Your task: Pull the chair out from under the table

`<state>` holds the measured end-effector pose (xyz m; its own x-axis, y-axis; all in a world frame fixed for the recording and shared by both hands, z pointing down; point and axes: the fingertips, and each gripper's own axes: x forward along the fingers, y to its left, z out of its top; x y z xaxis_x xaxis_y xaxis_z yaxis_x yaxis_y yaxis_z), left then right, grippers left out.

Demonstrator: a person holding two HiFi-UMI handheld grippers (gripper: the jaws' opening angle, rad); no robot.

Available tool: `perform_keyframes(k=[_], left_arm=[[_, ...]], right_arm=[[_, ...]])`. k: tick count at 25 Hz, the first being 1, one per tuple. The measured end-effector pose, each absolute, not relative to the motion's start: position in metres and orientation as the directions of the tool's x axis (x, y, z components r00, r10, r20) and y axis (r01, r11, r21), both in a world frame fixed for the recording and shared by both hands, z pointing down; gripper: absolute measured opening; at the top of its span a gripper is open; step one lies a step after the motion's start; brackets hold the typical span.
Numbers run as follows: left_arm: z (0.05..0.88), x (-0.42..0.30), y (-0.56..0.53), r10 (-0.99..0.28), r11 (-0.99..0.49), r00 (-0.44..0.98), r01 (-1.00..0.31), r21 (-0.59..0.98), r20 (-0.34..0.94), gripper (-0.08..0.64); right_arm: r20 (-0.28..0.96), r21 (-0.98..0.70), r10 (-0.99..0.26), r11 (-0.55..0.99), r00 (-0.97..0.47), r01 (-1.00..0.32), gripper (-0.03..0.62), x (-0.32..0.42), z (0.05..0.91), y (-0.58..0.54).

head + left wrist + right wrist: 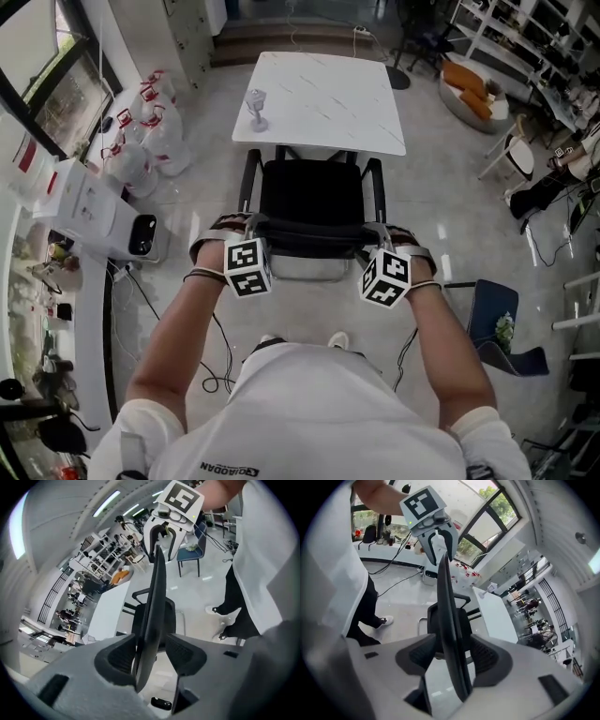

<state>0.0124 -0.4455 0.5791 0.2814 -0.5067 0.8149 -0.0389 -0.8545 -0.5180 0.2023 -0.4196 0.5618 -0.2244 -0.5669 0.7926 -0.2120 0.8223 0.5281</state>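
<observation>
A black chair (pixel 309 202) is tucked under a white marble table (pixel 323 94), its backrest toward me. My left gripper (pixel 246 228) sits at the left end of the backrest's top edge and my right gripper (pixel 384 234) at the right end. In the left gripper view the thin backrest edge (pixel 152 620) runs between the jaws of my left gripper (pixel 150 651), against one pad with a gap to the other. In the right gripper view the backrest (pixel 447 620) also stands between the wide jaws of my right gripper (pixel 452 656). Neither gripper is clamped.
A glass goblet (pixel 256 108) stands on the table's left side. White bags (pixel 150 131) and a white machine (pixel 94 211) line the left wall, with cables (pixel 220 370) on the floor. A blue chair (pixel 497 319) stands at the right. My shoes (pixel 337 339) are just behind the chair.
</observation>
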Motion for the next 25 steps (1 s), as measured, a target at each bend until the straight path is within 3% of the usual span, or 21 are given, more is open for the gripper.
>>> perform_keyframes(k=[12,15,16,17,19,21,25], left_arm=[[0.635,0.027,-0.471,-0.360,-0.924,0.199,0.060,-0.378,0.912,0.218],[0.645,0.024,-0.479,-0.414,-0.901,0.170,0.065,-0.430,0.894,0.209],[0.645,0.023,-0.484,-0.453,-0.881,0.165,0.068,-0.468,0.876,0.167],[0.645,0.023,-0.486,-0.473,-0.870,0.163,0.070,-0.488,0.866,0.167],[0.648,0.023,-0.483,-0.449,-0.882,0.158,0.080,-0.465,0.879,0.154],[0.652,0.023,-0.476,-0.382,-0.913,0.146,0.095,-0.397,0.913,0.131],[0.656,0.021,-0.467,-0.288,-0.946,0.128,0.118,-0.302,0.949,0.103]], right_arm=[[0.865,0.462,-0.470,0.883,-0.174,-0.086,0.250,0.188,0.612,-0.445],[0.879,0.453,-0.456,0.890,-0.141,-0.055,0.250,0.190,0.624,-0.443],[0.878,0.461,-0.462,0.887,-0.125,-0.037,0.241,0.192,0.626,-0.443],[0.877,0.467,-0.467,0.884,-0.116,-0.024,0.233,0.193,0.628,-0.443],[0.878,0.467,-0.465,0.884,-0.114,-0.016,0.169,0.194,0.628,-0.444],[0.887,0.449,-0.447,0.894,-0.113,-0.015,0.064,0.195,0.627,-0.444],[0.899,0.424,-0.423,0.906,-0.112,-0.014,0.052,0.193,0.628,-0.443]])
